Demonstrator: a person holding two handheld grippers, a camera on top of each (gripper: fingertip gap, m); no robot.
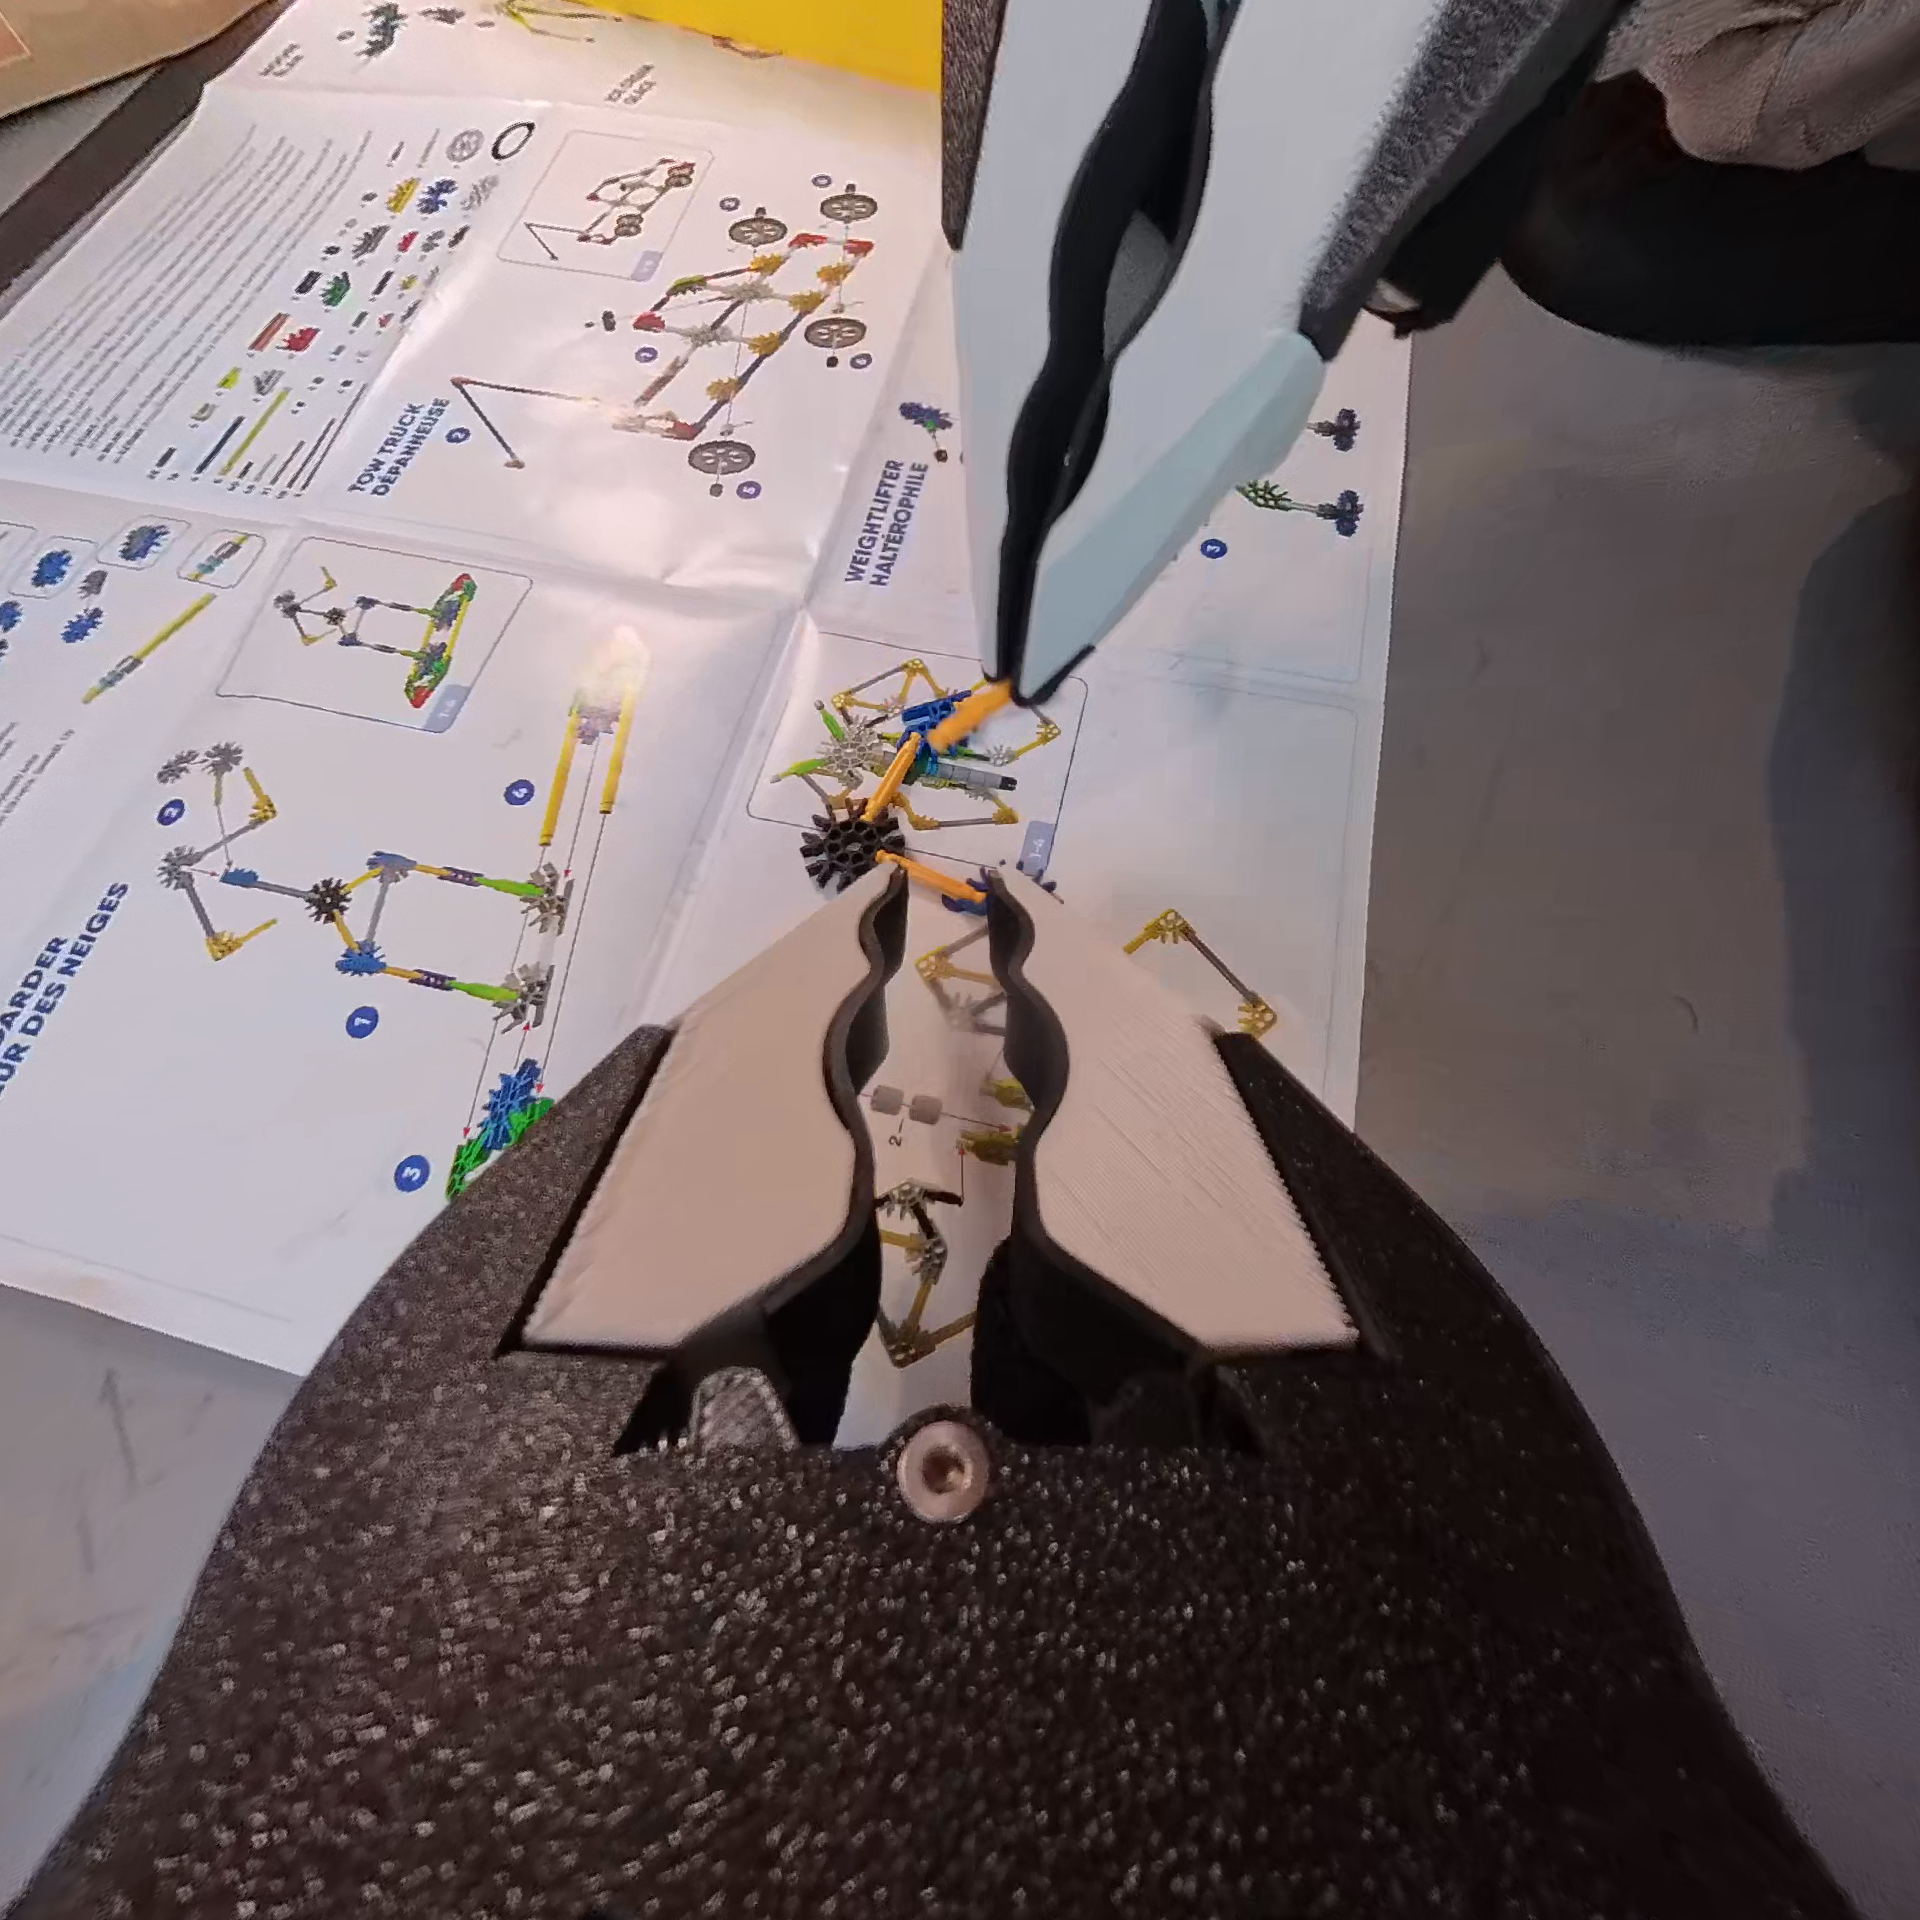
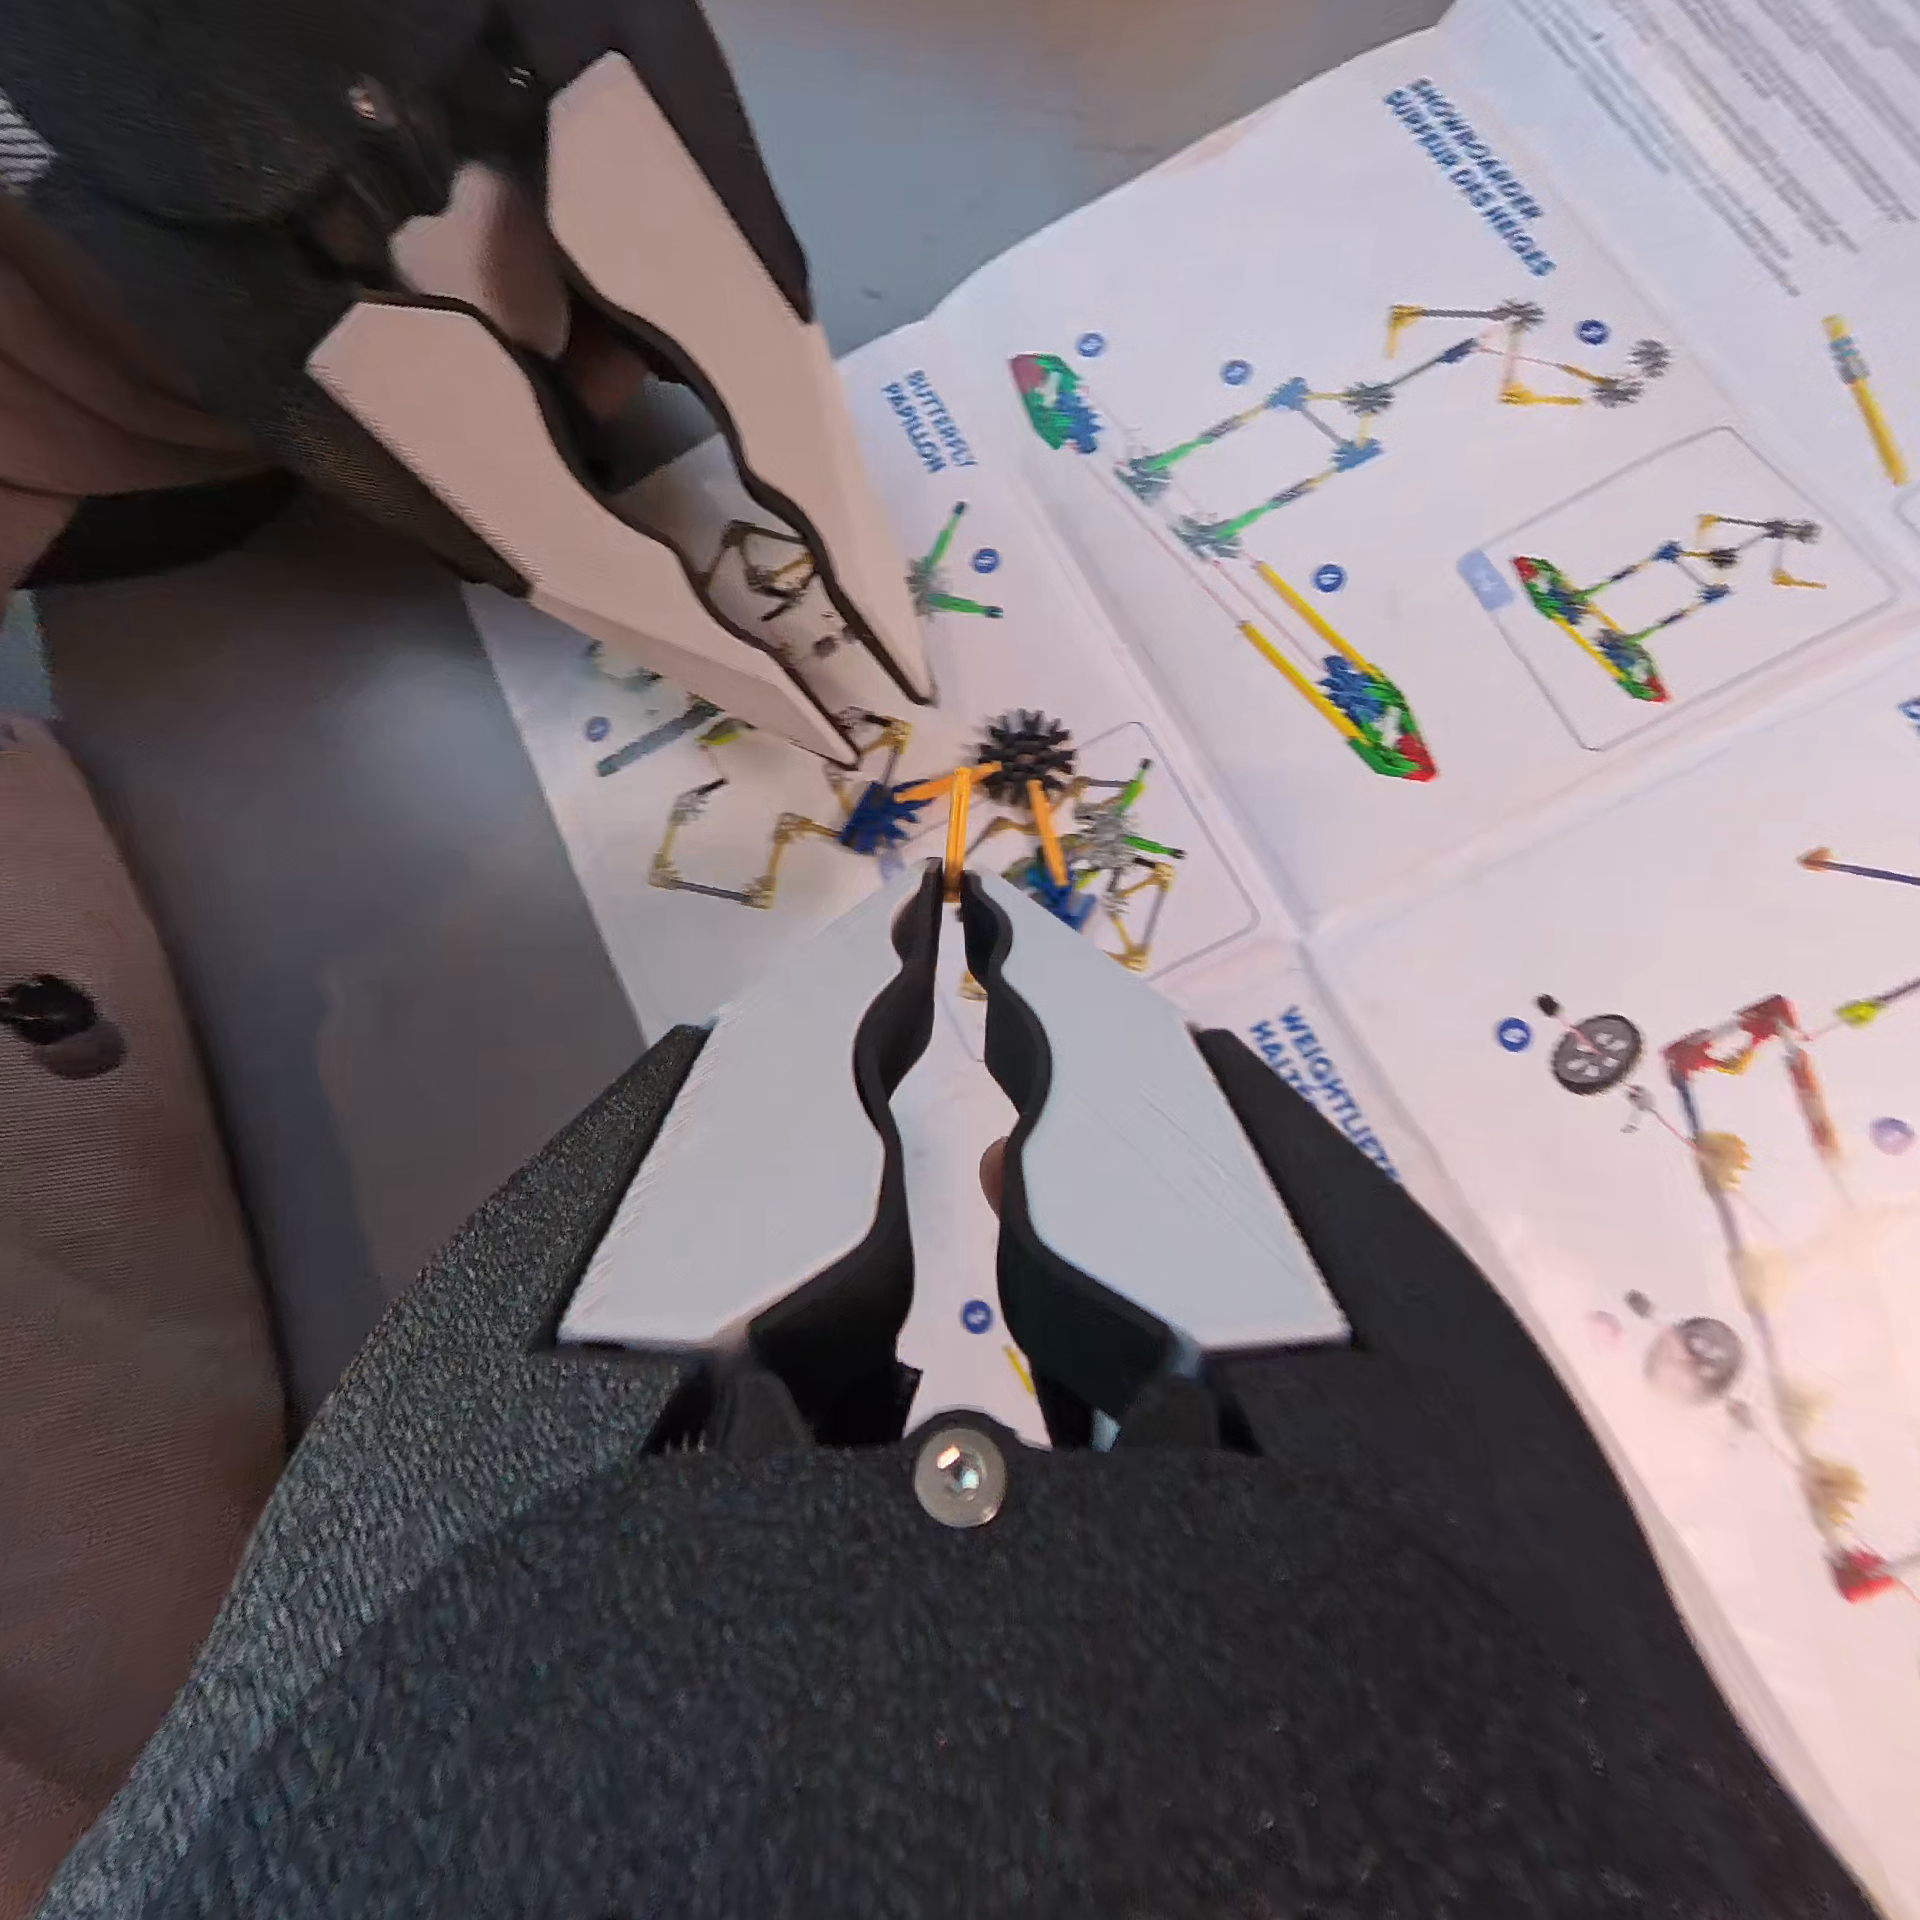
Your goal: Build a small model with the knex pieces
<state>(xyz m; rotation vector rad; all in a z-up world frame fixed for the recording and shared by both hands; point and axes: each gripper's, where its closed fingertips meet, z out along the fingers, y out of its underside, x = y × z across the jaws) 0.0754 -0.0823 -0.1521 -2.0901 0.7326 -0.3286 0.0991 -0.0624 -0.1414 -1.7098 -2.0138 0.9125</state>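
Observation:
A black snowflake-shaped connector (image 1: 850,840) (image 2: 1023,753) lies on a printed instruction sheet (image 1: 665,582) (image 2: 1351,831). Two short yellow rods run from it to blue connectors (image 2: 876,816) (image 2: 1065,896). My right gripper (image 2: 951,878) (image 1: 1013,691) is shut on a third yellow rod (image 2: 956,826) (image 1: 971,715), whose far end points at the black connector. My left gripper (image 1: 943,881) (image 2: 888,725) is open. Its tips hover just over the rod (image 1: 928,871) that leads to the nearer blue connector, and hold nothing.
The sheet lies on a grey table (image 1: 1610,935) (image 2: 364,935). A yellow box (image 1: 779,31) and brown cardboard (image 1: 62,52) sit at the far edge. A person's pinkish clothing (image 2: 104,1195) is at the left of the right wrist view. The tips of one gripper are about 4 cm away from the tips of the other.

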